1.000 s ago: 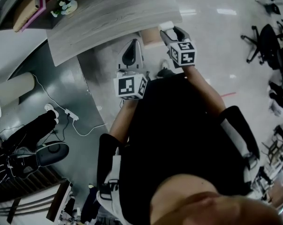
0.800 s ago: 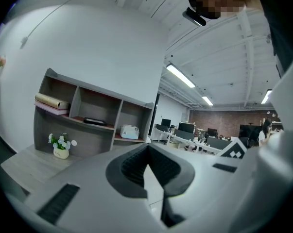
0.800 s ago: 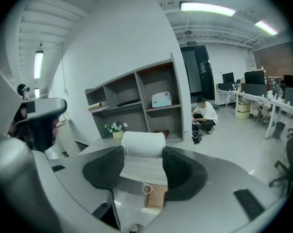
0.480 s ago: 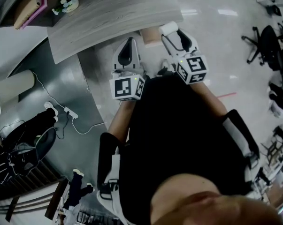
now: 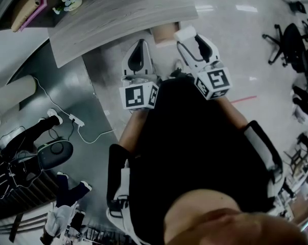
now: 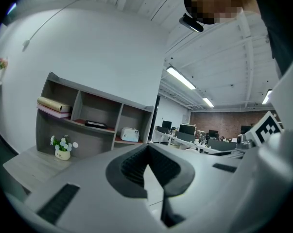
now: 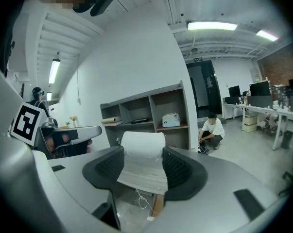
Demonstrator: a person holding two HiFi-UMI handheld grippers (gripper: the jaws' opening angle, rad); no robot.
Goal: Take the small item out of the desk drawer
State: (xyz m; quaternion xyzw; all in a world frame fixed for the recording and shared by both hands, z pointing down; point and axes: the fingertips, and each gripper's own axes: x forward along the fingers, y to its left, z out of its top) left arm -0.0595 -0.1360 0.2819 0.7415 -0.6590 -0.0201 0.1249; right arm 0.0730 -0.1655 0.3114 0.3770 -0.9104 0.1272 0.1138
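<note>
- Small item (image 5: 185, 33): a short white roll, soft-looking and plain, with no print to be made out.
- Held just off the tabletop's (image 5: 123, 9) near edge, toward its right end and above the floor.
- Left tongs (image 6: 148, 152): hanging off the middle of the tabletop's near edge, jaws drawn together with the tips meeting, nothing between them.
- Right tongs (image 7: 142, 154): clamped on the roll, the dark ribbed pads pressing it from either side, the jaws kept apart only by the roll's own width.
- At the tabletop's far side, a grey shelf unit (image 6: 77, 105) with three open compartments:
  - left compartment: a tan rolled bundle (image 6: 54, 104) lying on something flat and pink;
  - middle compartment: a dark flat thing (image 6: 95, 124);
  - right compartment: a white box-like device (image 6: 129, 134).
- On the tabletop, below the left compartment: a small pot of white flowers (image 6: 62, 148).
- Under the tabletop's near edge, toward its right end: a tan box-shaped part (image 5: 163, 33), its inside out of sight, so no telling what lies in it.
- Compared with a second ago:
  - left tongs in much the same place off the tabletop's edge, shut as before;
  - right tongs pulled back from the tabletop toward the person, grip unchanged;
  - the roll, then right at the tabletop's edge, now clear of it.
</note>
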